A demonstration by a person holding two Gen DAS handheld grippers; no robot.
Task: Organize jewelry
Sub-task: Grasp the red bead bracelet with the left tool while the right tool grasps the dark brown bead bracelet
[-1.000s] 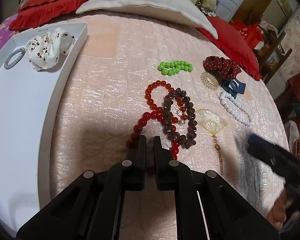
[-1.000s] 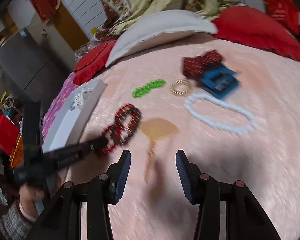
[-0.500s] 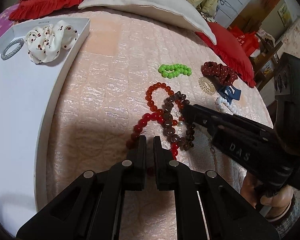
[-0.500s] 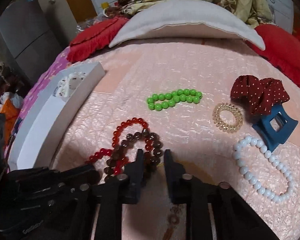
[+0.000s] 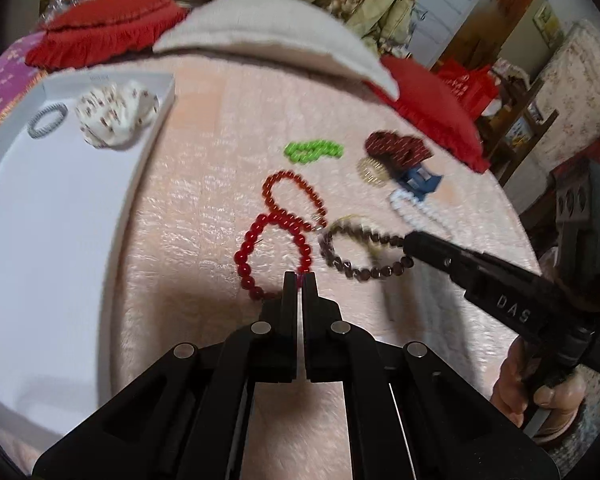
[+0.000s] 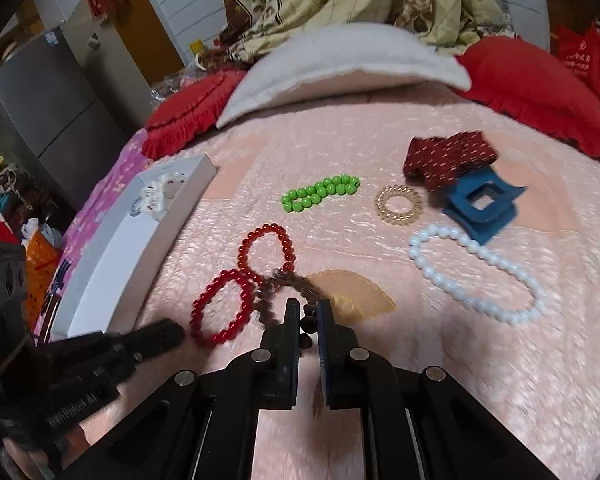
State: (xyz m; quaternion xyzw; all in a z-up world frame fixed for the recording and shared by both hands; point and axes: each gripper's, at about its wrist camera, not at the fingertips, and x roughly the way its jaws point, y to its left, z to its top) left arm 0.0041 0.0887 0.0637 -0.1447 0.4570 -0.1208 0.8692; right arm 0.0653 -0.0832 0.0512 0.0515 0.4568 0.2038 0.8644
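Left tool [image 5: 299, 280] clamps the red bead string [image 5: 274, 240]; right tool [image 6: 308, 312] clamps the brown bead bracelet [image 6: 296, 284], mid-bed [image 6: 380, 360].

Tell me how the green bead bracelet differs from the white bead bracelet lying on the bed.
The green bead bracelet is bright green and pressed flat into a short double row, while the white bead bracelet is white and spread open in a long loop. The white one lies beside the blue hair clip; the green one lies on its own. Both are round-bead strands resting untouched on the pink bedspread.
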